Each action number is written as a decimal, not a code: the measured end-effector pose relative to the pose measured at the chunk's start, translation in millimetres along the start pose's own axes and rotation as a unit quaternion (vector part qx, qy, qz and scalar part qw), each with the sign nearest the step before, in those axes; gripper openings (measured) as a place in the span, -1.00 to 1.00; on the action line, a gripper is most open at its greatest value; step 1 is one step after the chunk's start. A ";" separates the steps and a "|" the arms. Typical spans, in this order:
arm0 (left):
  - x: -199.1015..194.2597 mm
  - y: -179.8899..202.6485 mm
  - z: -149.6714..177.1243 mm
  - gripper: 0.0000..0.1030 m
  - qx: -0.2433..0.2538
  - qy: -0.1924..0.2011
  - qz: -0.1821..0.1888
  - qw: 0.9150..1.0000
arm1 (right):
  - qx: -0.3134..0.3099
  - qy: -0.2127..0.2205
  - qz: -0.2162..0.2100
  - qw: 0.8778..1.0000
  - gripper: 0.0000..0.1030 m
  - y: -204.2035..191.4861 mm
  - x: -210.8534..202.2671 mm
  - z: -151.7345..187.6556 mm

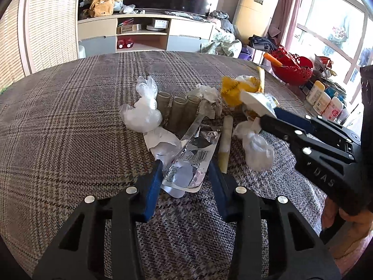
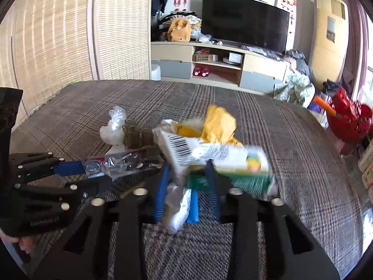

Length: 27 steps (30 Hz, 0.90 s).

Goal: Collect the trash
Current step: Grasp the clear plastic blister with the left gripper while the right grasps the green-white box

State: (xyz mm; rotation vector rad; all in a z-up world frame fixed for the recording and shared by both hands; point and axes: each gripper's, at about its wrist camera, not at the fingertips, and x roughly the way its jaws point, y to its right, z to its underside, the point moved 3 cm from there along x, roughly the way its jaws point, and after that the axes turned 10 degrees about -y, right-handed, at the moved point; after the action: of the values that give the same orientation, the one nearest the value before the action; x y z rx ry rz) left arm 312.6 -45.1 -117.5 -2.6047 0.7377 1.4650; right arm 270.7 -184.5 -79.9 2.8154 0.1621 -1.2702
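Note:
Trash lies in a heap on the plaid tablecloth. My left gripper is shut on a clear plastic pack with foil and a barcode; the right wrist view shows the pack sticking out of that gripper. My right gripper is shut on a white and green package with a barcode, blurred, with crumpled white plastic between its fingers. From the left wrist view the right gripper reaches in from the right. Around them lie white bags, three grey tubes, a yellow wrapper and a cream stick.
A red basket and several white bottles stand at the table's right edge. A hand holds the right gripper's handle. Beyond the table are a TV cabinet and woven screens.

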 end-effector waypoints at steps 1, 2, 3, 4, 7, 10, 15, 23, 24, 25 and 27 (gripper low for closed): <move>-0.3 1.3 -0.1 -0.25 0.001 0.000 -0.001 1.000 | 0.006 -0.003 0.003 1.000 -0.66 4.7 1.2 2.6; -0.4 2.5 -0.2 -0.26 0.002 0.001 -0.002 1.000 | 0.012 -0.008 0.002 1.000 -0.67 9.0 3.0 5.5; -0.7 3.3 -0.5 -0.26 0.002 0.002 -0.001 1.000 | 0.017 -0.012 0.001 1.000 -0.67 12.0 4.8 8.6; -0.7 4.1 -1.1 -0.26 0.003 0.003 -0.001 1.000 | 0.020 -0.014 0.000 1.000 -0.67 14.0 5.7 11.9; -2.8 6.8 -1.9 -0.28 0.005 0.007 -0.006 1.000 | 0.027 -0.020 -0.005 0.999 -0.69 18.6 7.4 20.9; -6.7 13.1 -1.0 -0.31 0.014 0.013 -0.009 1.000 | 0.033 -0.016 -0.010 0.999 -0.70 24.6 3.5 27.2; -13.2 21.3 0.9 -0.32 0.024 0.024 -0.021 0.999 | 0.040 0.000 -0.012 0.999 -0.71 30.5 -10.0 32.8; -37.2 32.9 11.8 -0.33 0.025 0.043 -0.035 0.998 | 0.045 0.024 -0.020 0.999 -0.73 36.9 -38.6 43.4; -42.0 35.5 14.2 -0.33 0.026 0.046 -0.037 0.998 | 0.045 0.025 -0.022 0.998 -0.73 37.3 -41.3 44.8; -46.0 38.0 16.1 -0.33 0.027 0.049 -0.039 0.998 | 0.046 0.026 -0.023 0.998 -0.73 37.5 -44.7 46.4; -56.7 42.8 22.4 -0.33 0.028 0.055 -0.043 0.997 | 0.047 0.029 -0.026 0.998 -0.74 38.5 -53.1 51.9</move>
State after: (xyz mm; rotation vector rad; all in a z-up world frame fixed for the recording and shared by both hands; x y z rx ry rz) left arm 251.7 -55.4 -75.8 -2.6565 0.6575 1.2703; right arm 201.6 -231.3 -74.4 2.9480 0.1837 -1.2372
